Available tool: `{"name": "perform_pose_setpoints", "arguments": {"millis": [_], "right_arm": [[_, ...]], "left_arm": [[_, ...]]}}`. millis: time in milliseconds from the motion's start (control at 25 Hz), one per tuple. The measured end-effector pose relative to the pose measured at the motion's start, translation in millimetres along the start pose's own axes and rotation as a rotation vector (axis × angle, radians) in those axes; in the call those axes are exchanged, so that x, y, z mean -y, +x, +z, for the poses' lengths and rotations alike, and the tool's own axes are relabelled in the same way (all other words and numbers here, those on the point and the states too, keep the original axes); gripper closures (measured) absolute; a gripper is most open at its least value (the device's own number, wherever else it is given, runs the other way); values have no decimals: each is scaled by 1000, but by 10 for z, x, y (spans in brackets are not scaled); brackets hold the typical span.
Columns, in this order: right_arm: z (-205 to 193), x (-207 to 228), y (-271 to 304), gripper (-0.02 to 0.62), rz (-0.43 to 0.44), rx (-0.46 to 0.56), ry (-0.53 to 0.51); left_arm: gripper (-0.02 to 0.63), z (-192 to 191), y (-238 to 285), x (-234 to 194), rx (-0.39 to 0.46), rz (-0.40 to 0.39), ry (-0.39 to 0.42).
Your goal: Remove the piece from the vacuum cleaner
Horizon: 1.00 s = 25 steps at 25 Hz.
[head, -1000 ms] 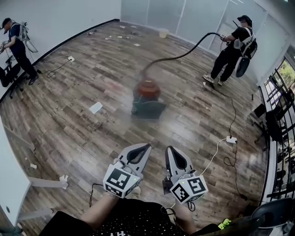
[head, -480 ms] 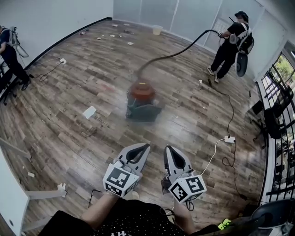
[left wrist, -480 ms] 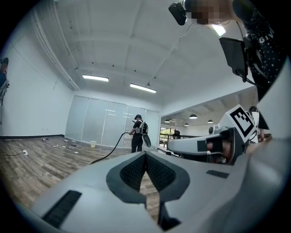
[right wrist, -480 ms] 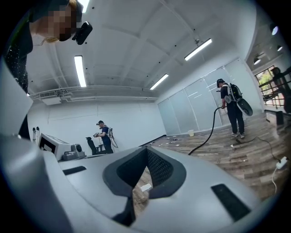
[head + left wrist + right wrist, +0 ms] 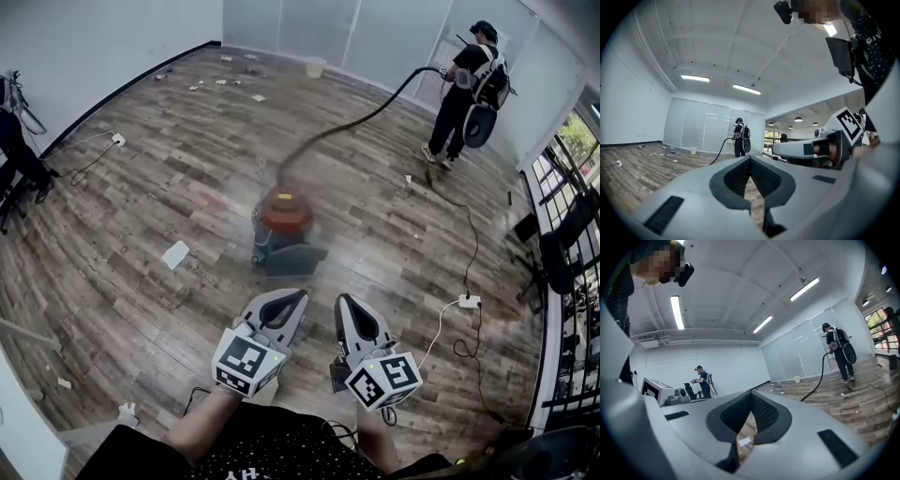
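The vacuum cleaner (image 5: 284, 230) stood on the floor (image 5: 122, 216) near the middle of the room, ahead of both grippers. The left gripper (image 5: 298, 298) and the right gripper (image 5: 341, 302) sat side by side low in the head view, near each other but apart. A hose (image 5: 361, 117) ran from the vacuum cleaner back and to the right, to a person (image 5: 466, 89) standing near the far wall. A sheet of paper (image 5: 174, 254) lay on the floor left of the vacuum cleaner. A power strip (image 5: 469, 302) lay to its right, nearer the grippers. A bucket (image 5: 316, 67) stood by the far wall. Another person (image 5: 14, 141) stood at the left edge.
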State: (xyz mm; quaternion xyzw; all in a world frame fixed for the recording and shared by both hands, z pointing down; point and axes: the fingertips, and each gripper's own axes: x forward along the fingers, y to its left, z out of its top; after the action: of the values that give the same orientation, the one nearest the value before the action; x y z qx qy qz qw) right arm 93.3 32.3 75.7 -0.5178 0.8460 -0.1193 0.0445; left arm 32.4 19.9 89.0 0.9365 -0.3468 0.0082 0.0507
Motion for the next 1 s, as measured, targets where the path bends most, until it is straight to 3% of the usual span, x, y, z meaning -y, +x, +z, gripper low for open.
{"name": "perform_pose_setpoints", "arguments": {"millis": [360,720,1000], "right_arm": [[32,438,901,584,-17,-15,16],[48,685,1210,584,-59,-29,15],[31,1015,1428,584,-71,-57,33]], "left_arm": [[597,-23,587,-783,-25,-6,-14],[597,-49,939,-1100,-30,-43,-36],[597,-124,1212,-1311,-55,-18,-61]]}}
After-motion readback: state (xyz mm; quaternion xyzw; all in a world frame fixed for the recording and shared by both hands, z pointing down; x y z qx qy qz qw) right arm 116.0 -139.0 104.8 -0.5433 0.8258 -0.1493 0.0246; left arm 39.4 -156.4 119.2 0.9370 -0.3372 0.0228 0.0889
